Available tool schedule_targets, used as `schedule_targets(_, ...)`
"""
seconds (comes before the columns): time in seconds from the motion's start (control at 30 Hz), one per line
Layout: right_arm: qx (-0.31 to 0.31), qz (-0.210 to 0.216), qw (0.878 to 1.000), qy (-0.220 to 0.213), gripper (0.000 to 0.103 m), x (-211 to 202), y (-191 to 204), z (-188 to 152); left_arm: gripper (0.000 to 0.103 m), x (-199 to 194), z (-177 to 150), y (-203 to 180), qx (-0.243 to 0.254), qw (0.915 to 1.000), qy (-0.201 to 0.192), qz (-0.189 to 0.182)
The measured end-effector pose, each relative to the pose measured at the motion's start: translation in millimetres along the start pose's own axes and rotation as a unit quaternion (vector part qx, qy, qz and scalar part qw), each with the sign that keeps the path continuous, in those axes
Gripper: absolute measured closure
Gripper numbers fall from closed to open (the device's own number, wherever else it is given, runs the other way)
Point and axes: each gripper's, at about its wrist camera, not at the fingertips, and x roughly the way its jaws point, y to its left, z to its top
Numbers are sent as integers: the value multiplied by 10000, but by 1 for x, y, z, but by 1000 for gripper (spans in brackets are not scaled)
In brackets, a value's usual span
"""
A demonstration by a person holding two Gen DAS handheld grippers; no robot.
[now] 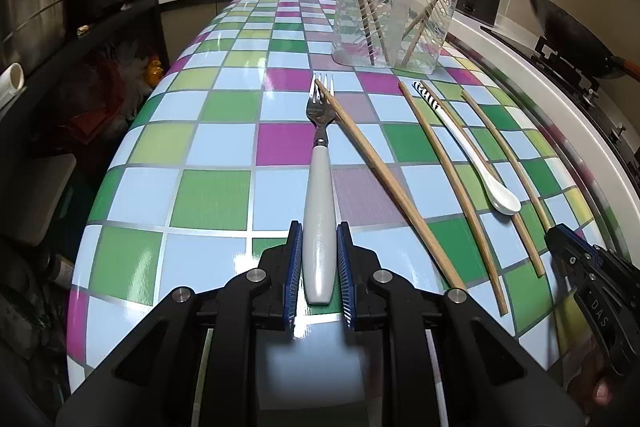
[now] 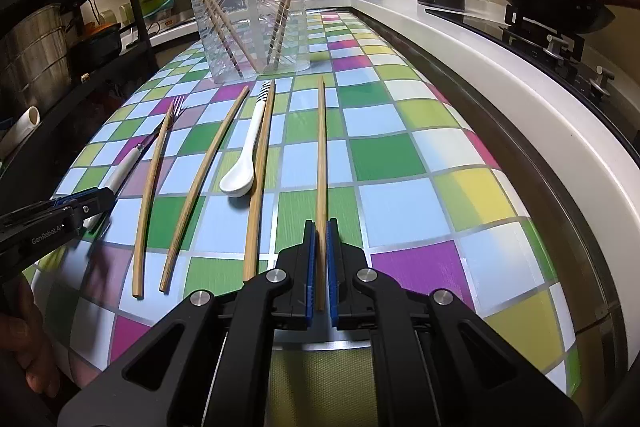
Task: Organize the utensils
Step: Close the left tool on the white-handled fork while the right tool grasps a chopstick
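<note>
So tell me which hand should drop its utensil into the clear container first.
Right, probably: its tool is shut on a chopstick, free of other utensils. The left's fork has another chopstick across its tines.

We count four loose chopsticks (image 2: 321,155), one fork (image 1: 319,187), one spoon (image 2: 245,155), one clear holder (image 2: 250,23).

The left gripper (image 1: 319,259) straddles the white handle of a fork (image 1: 319,195) lying on the checkered bench (image 1: 208,155). A chopstick (image 1: 384,179) crosses the tines ahead. Right of the gripper lie more chopsticks and a white spoon (image 1: 476,155); beyond stands a clear cup (image 1: 396,7).
</note>
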Motion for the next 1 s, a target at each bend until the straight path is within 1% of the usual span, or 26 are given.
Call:
schedule_targets(0.27,-25,-46,10000,-35,97,0,1,-1,85,0,-1,-2,4,10000,-60,75)
schedule_targets(0.43,-21,-52,10000,-58,97,-1,2,-2,85,0,-2,0,-79,9999,-75,23)
schedule_targets(0.7,-59,-83,9998,-199,97,-1,4,-5,85,-1,-4,0,-53,9998,-169,45)
schedule_targets(1.0,-126,-79,9996,-240,97,-1,4,-5,85,-1,-5,-2,51,9997,-230,76)
